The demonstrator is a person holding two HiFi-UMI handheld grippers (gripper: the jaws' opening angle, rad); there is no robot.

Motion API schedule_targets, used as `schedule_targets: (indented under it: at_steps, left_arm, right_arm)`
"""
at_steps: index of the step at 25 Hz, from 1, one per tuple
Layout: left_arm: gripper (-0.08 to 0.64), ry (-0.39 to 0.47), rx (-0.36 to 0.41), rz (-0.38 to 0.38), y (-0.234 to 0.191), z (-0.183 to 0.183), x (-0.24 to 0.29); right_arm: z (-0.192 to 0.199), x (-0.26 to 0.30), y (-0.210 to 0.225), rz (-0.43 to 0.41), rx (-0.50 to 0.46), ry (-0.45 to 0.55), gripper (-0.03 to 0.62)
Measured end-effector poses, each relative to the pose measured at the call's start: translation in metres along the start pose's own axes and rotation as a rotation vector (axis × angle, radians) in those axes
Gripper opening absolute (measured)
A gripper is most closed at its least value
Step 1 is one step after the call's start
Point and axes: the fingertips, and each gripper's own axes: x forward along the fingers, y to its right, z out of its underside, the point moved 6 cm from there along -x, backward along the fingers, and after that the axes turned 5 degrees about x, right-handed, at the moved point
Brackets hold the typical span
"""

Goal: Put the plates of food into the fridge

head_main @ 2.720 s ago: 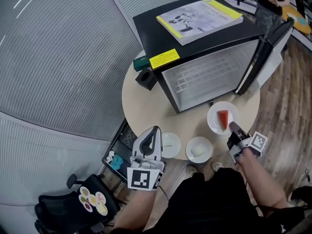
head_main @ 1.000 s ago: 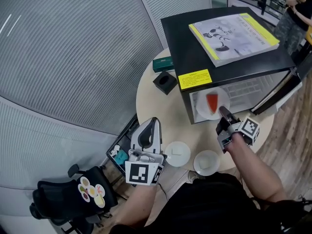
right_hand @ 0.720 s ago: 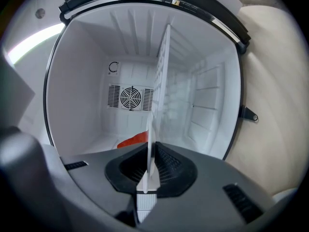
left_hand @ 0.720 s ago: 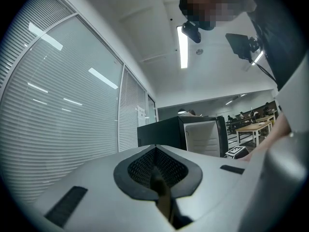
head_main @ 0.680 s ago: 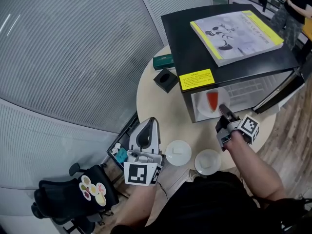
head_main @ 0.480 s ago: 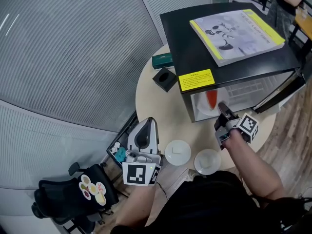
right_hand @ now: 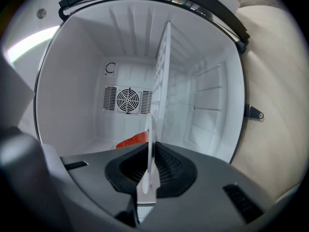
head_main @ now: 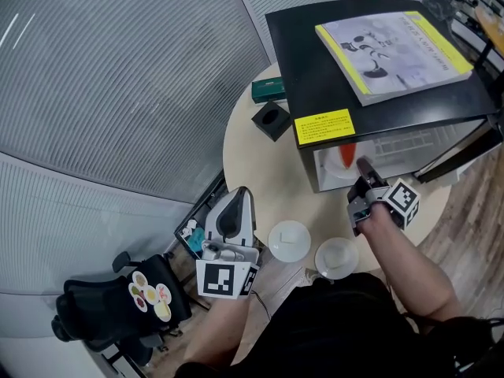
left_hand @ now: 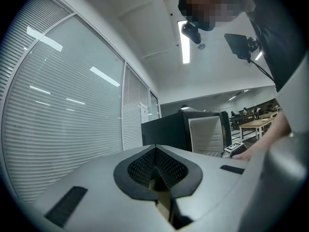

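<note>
A black mini fridge stands on the round table with its door open. My right gripper is shut on the rim of a white plate carrying a red slice of food, and the plate sits just inside the fridge opening. In the right gripper view the plate is seen edge-on between the pads, with the red slice to its left and the white fridge interior beyond. Two more white plates rest near the table's front edge. My left gripper is raised, shut and empty.
A wire shelf and a fan grille are inside the fridge. A yellow-edged book lies on the fridge top. A green box and a black cube sit on the table's far side. An office chair is at lower left.
My right gripper has lifted the plate with the red slice off the table and moved it into the fridge opening, going a little deeper over the last second. The left gripper stayed put.
</note>
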Motion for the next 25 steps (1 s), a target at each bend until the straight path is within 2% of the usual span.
schedule_targets:
  at_steps: [9,13,15,20,22,25]
  left_arm:
    - [0.003,-0.009,0.021,-0.048,0.013,-0.015,-0.017]
    - [0.003,-0.005,0.04,-0.087,0.023,-0.022,-0.029]
    - [0.003,-0.012,0.04,-0.106,0.027,-0.022,-0.035]
    - [0.003,0.002,0.029,-0.147,0.036,-0.026,-0.045]
    - [0.003,0.008,0.012,-0.145,0.04,-0.022,-0.045]
    - [0.003,0.017,-0.003,-0.1,0.048,-0.019,-0.046]
  right_arm:
    - [0.001,0.003,0.0,-0.019,0.006,-0.009,0.028]
    - [-0.002,0.002,-0.005,-0.025,-0.129,-0.063,0.028]
    - [-0.003,0.001,-0.007,-0.031,-0.165,-0.081,0.032]
    - [-0.008,-0.007,-0.016,-0.042,-0.31,-0.113,0.095]
    - [-0.008,-0.015,-0.019,-0.037,-0.37,-0.11,0.106]
    - [-0.008,-0.032,-0.019,-0.047,-0.445,-0.087,0.106]
